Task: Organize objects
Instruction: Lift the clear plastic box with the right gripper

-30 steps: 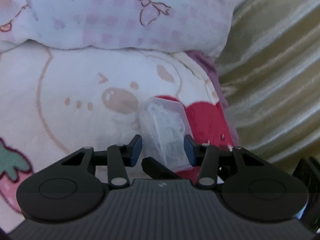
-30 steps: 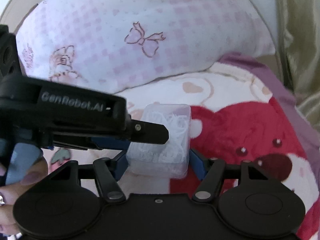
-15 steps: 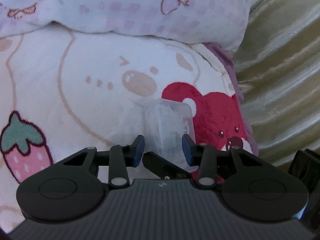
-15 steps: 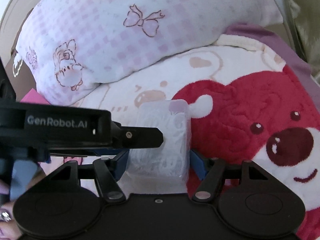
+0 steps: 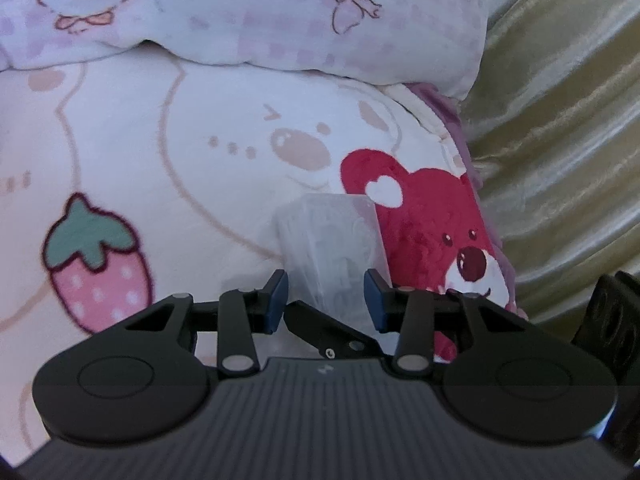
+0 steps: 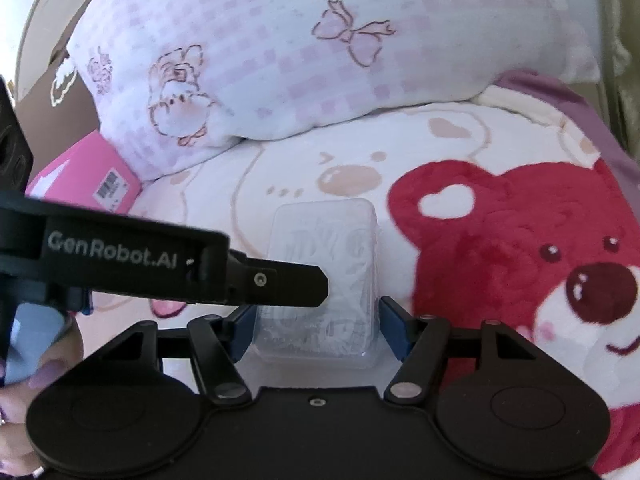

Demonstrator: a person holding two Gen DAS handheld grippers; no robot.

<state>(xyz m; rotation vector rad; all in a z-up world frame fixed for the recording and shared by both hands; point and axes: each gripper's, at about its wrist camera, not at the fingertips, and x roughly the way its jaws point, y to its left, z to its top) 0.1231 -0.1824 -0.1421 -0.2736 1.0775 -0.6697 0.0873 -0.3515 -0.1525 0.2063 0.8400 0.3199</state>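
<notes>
Clear plastic box [image 6: 320, 276] sits btwn both grippers over the bear blanket [image 6: 500, 240]. Right gripper [image 6: 318, 330] clamps it; left gripper [image 5: 326, 300] narrow, prob. gripping too. Slick walls, opposing pulls: box could slip.

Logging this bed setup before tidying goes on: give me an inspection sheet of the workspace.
Surface: plush white blanket printed with bears and a strawberry.
Job's things: clear plastic box of white bits, between both grippers.
Clutter: pink cardboard box.
Grippers: right gripper clamps the clear plastic box; left gripper, jaws just closing, pads seem on it.
Cables: nothing seen.
Surroundings: pink-checked pillow, gold curtain.
</notes>
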